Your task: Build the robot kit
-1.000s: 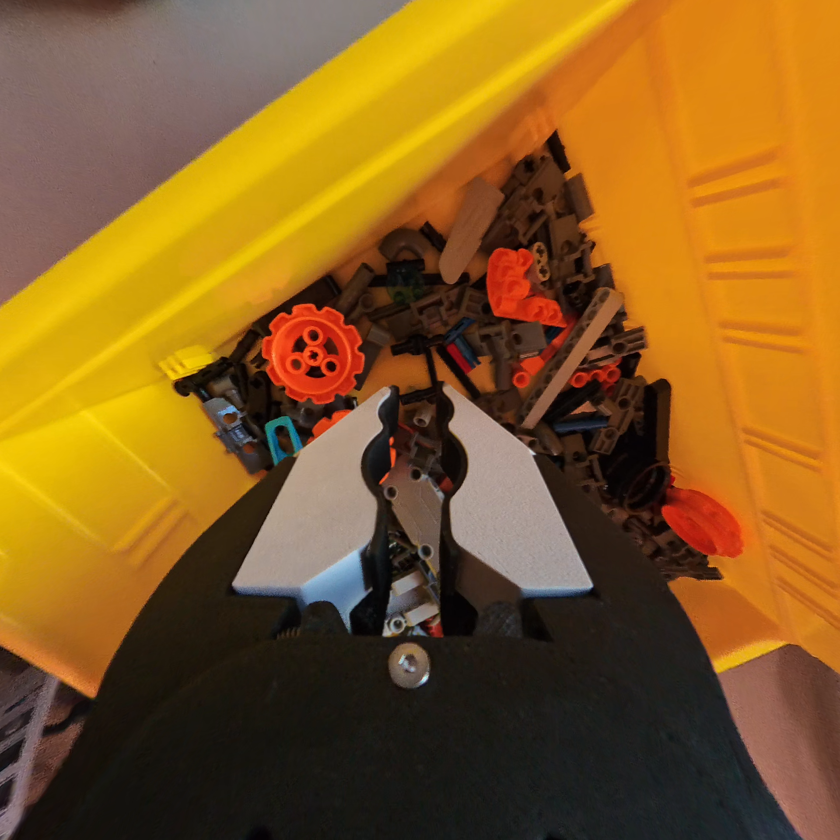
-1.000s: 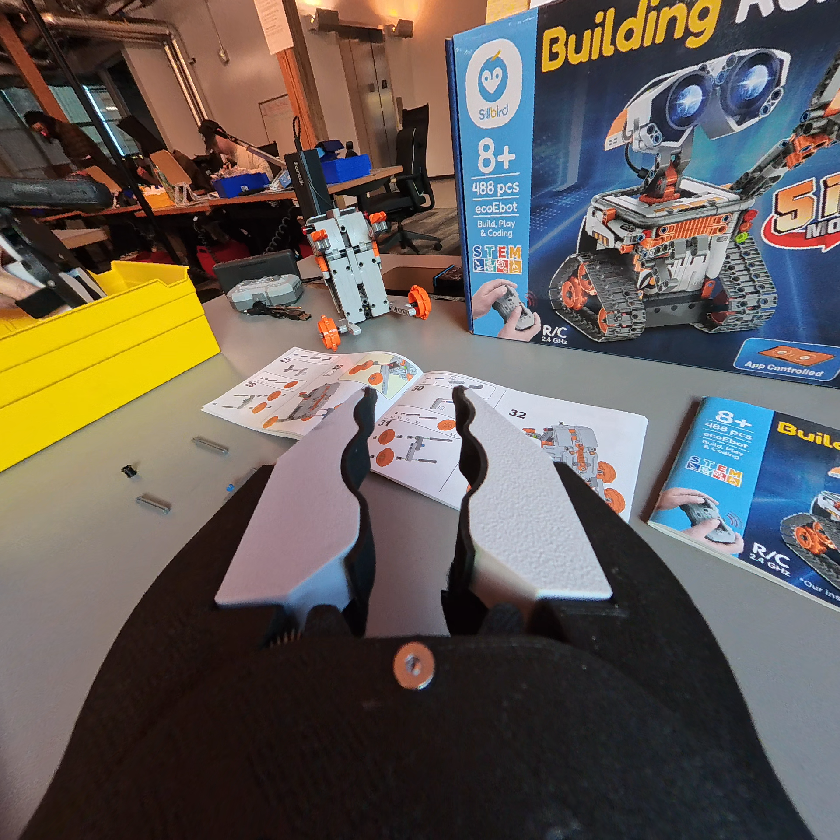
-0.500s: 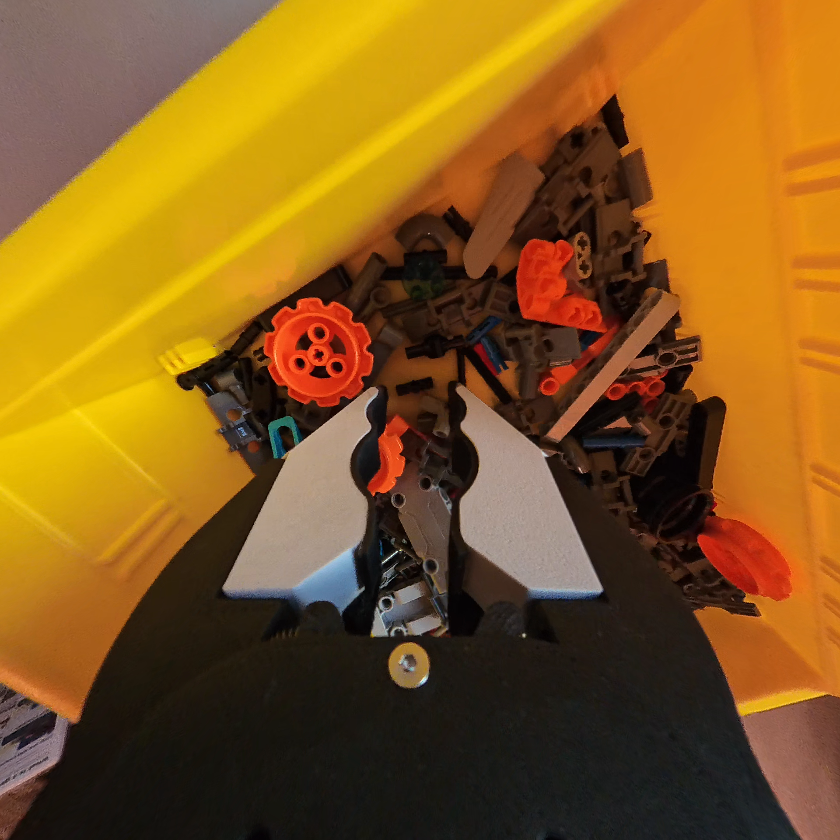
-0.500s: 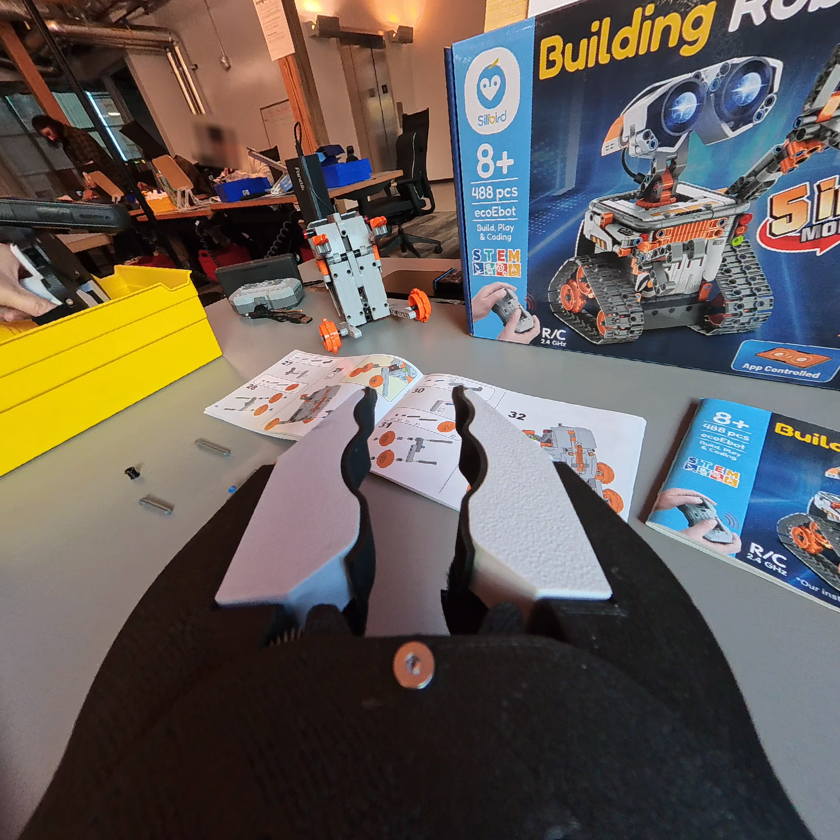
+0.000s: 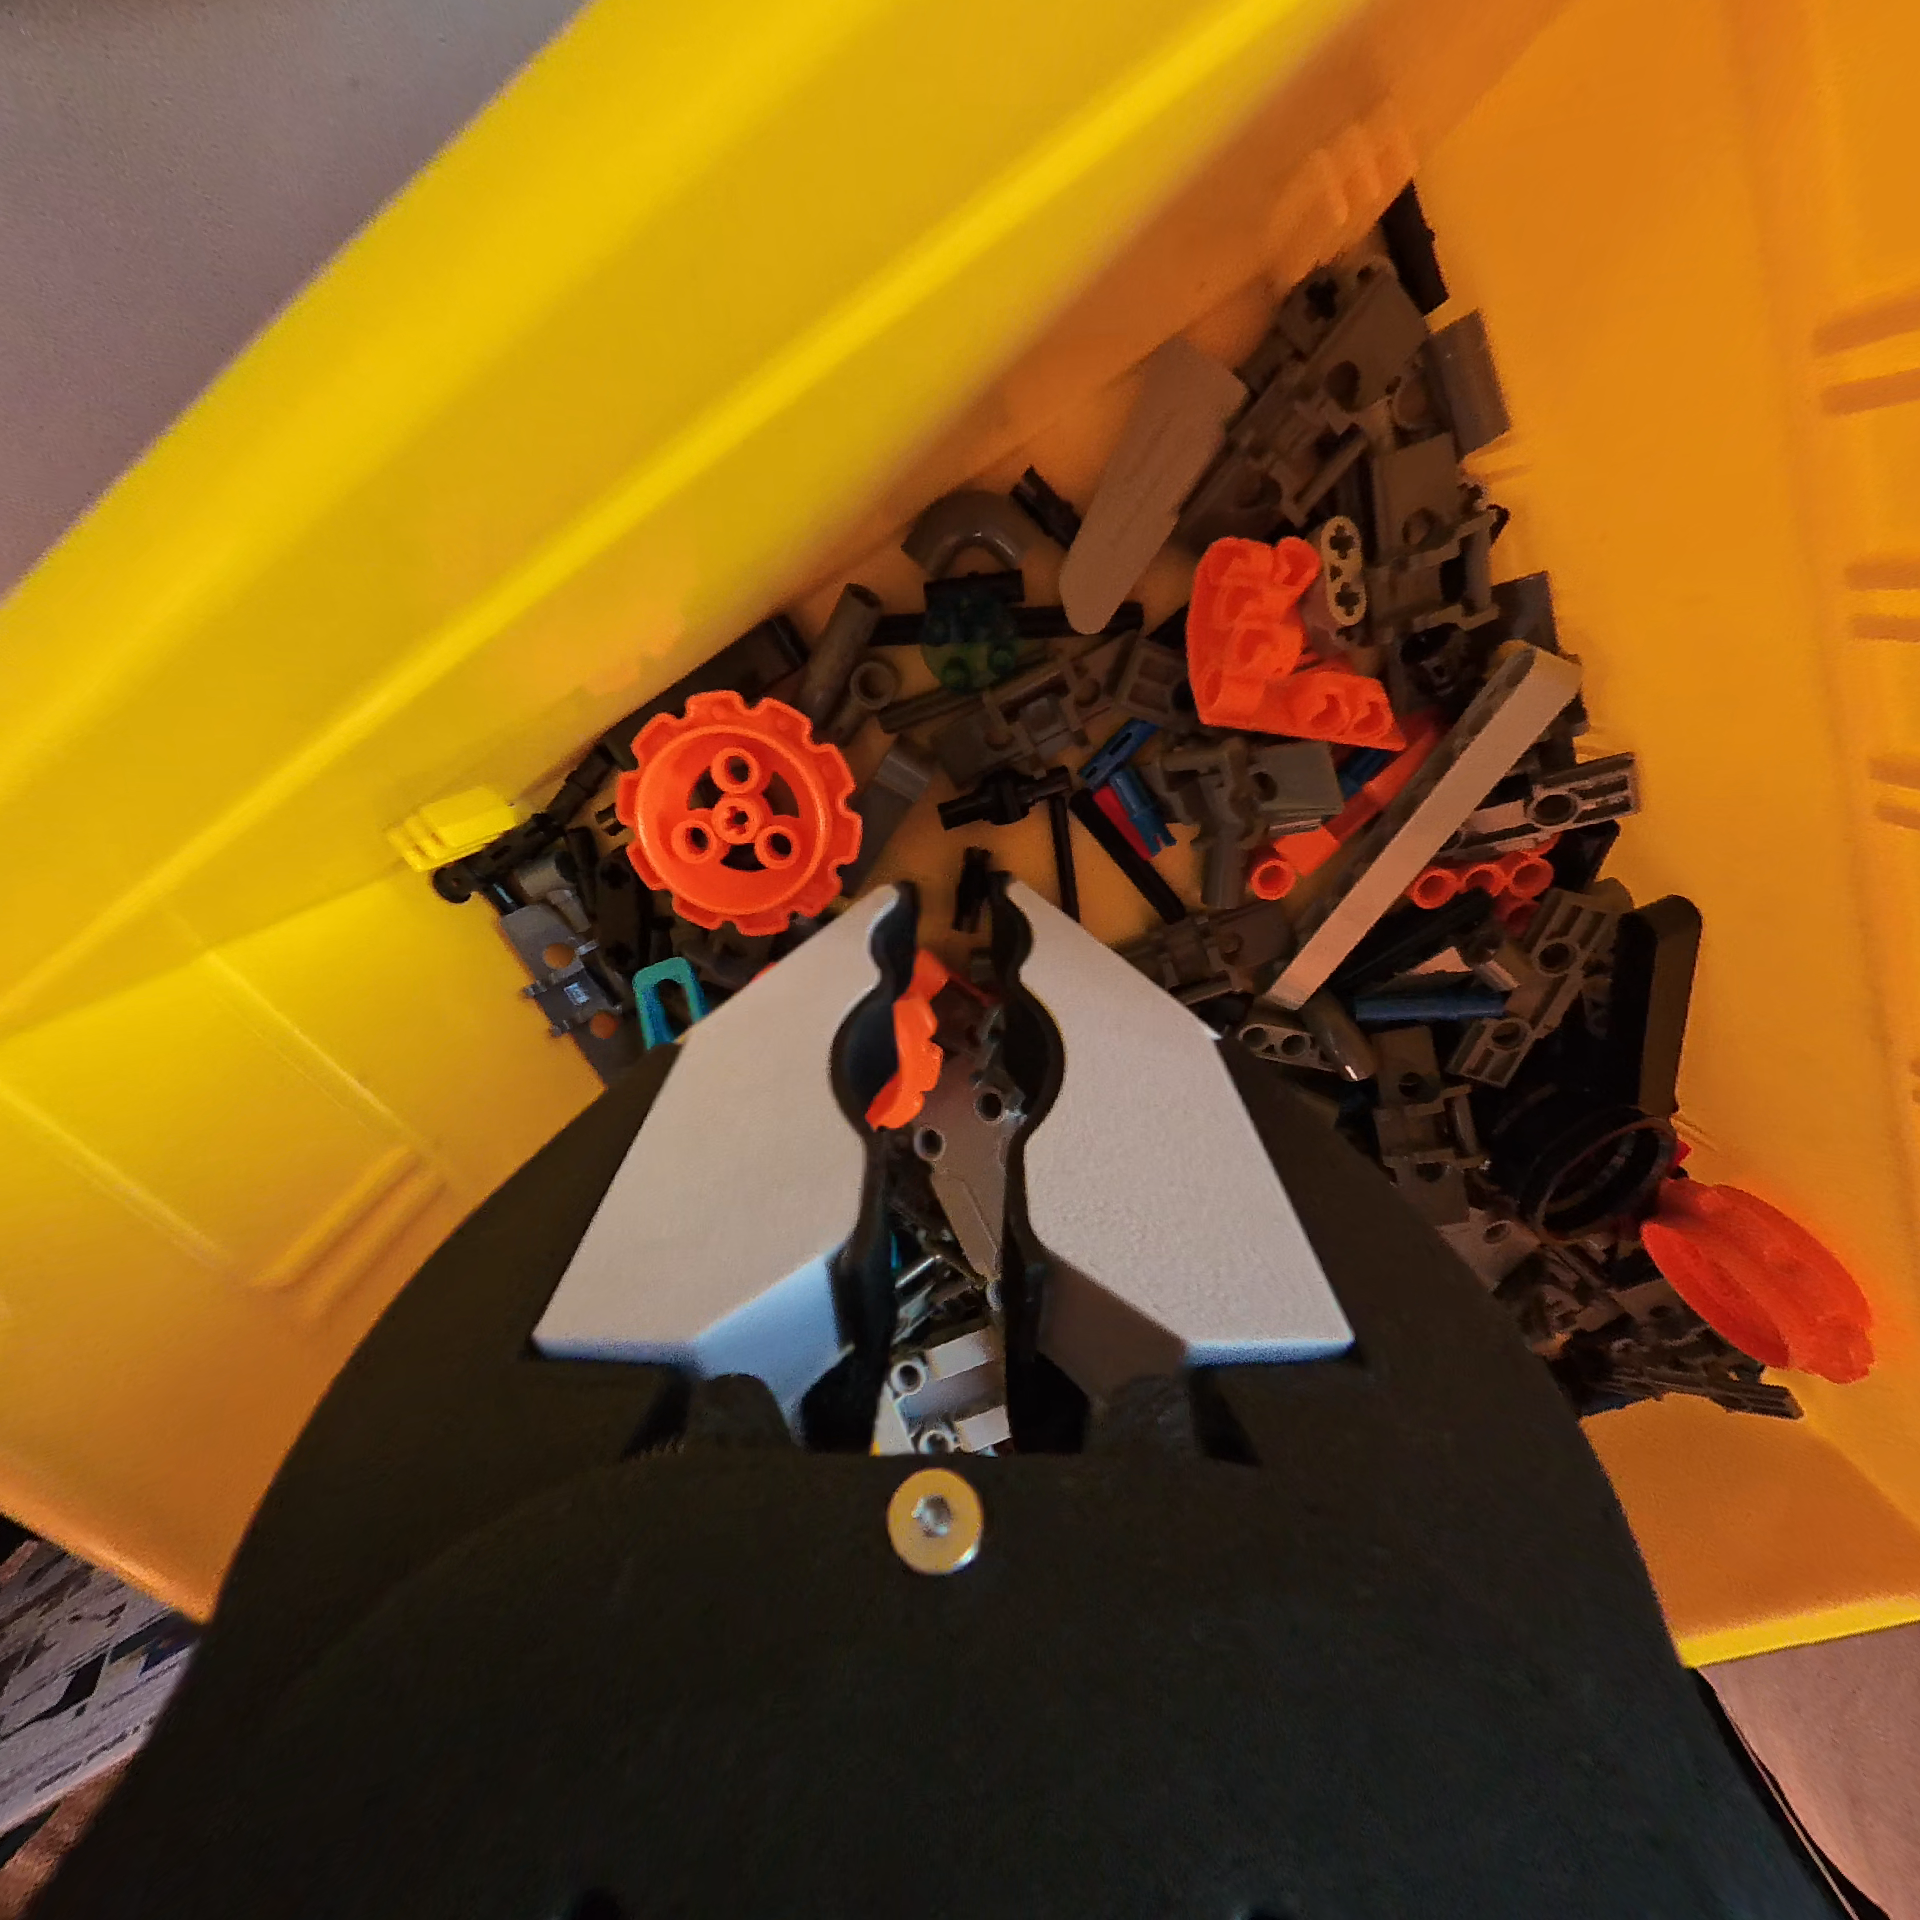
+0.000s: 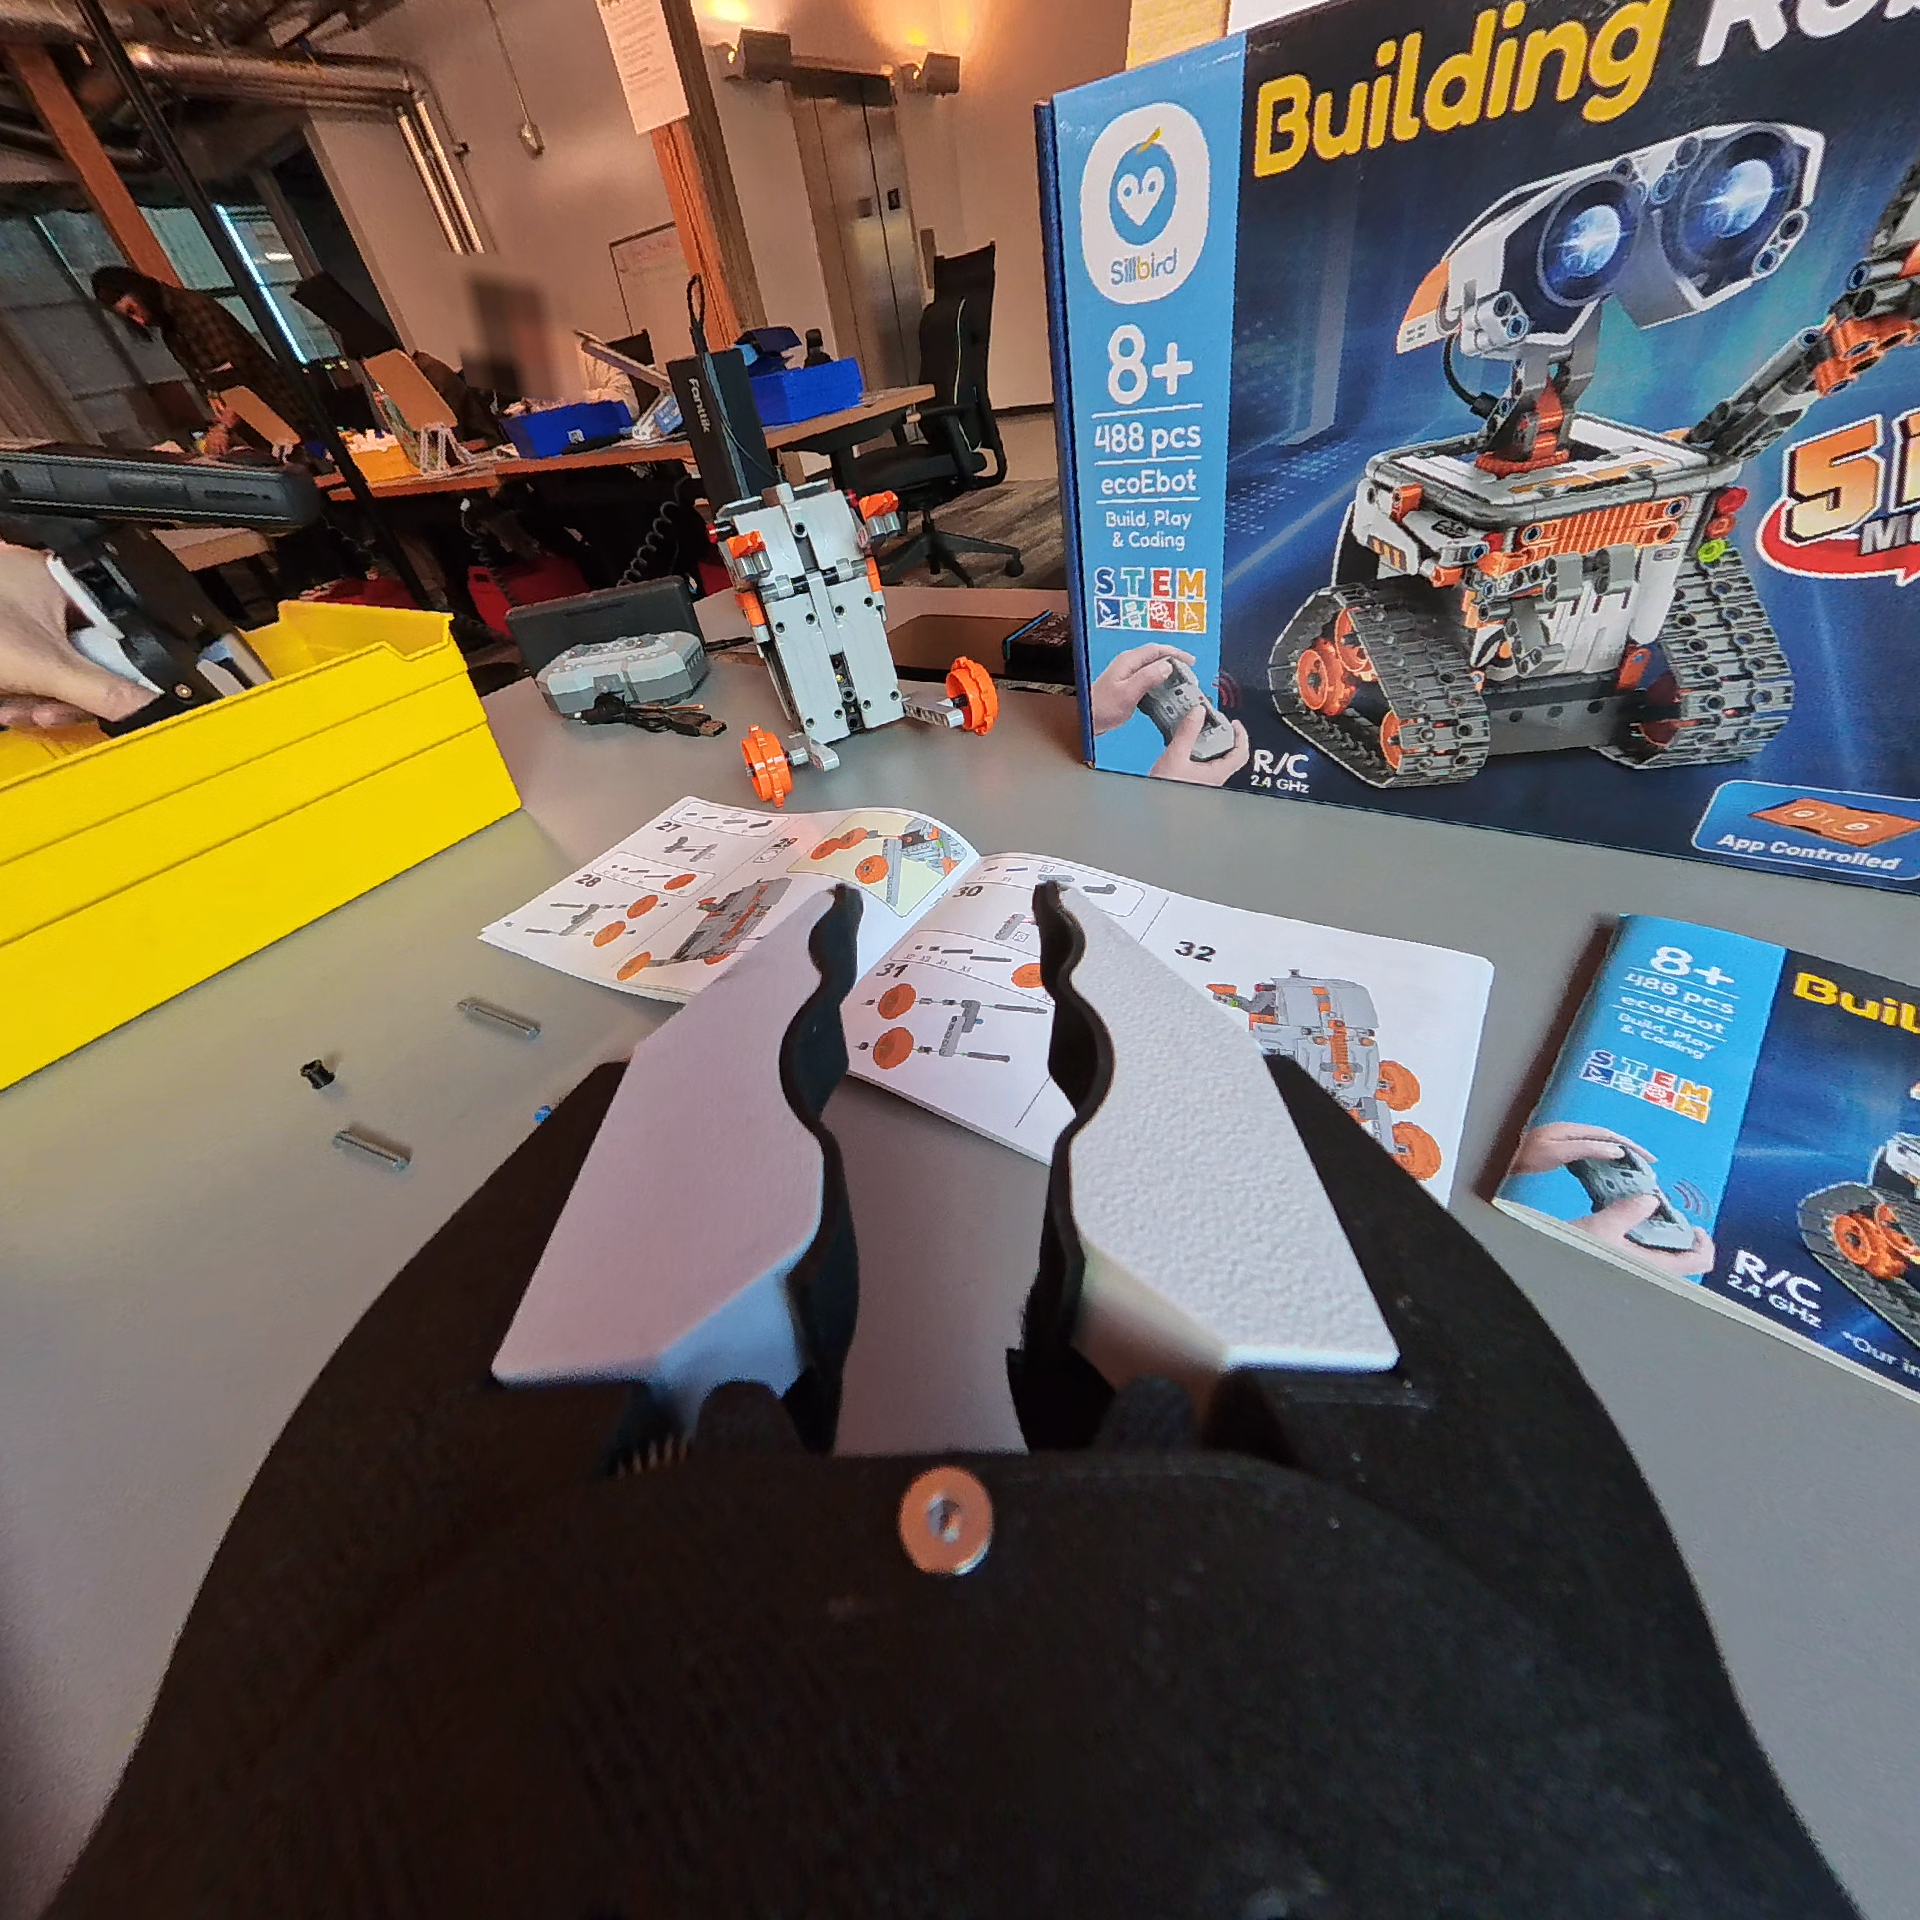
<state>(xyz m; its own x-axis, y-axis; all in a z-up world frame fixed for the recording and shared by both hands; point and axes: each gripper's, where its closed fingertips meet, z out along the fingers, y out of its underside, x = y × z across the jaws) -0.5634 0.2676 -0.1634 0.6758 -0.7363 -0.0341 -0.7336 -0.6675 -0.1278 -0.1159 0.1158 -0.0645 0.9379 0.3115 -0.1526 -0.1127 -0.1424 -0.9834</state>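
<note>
We saw the left gripper (image 5: 951, 914) reaching down into a yellow bin (image 5: 520, 436), its fingers (image 5: 748, 1122) drawn close with only a narrow gap at the tips. A small black pin (image 5: 975, 902) stood in that gap, but we could not tell whether the tips pinched it. Farther back, an orange toothed piece (image 5: 906, 1044) sat in the rounded notch between the fingers, against the left one. The bin walls rose steeply on the left and right, and the loose parts crowded into the corner ahead. An orange gear wheel (image 5: 738, 810) lay just left of the tips, near the wall. A long grey beam (image 5: 1439, 821) slanted through the heap on the right, and an orange disc (image 5: 1756, 1288) rested near the right wall.

The right gripper (image 6: 945, 904) hung low over the grey bench (image 6: 208, 1299), fingers (image 6: 1195, 1164) spread apart with nothing between them. An open instruction booklet (image 6: 1299, 977) lay under and beyond the tips. A closed blue booklet (image 6: 1714, 1122) lay to the right, apart from it. Two small grey pins (image 6: 371, 1150) and a black stud (image 6: 317, 1072) lay on open bench to the left. Behind stood a part-built grey and orange model (image 6: 821, 623) and a large blue box (image 6: 1507, 436). At far left a hand (image 6: 42, 655) held the other gripper over the bin's rim
</note>
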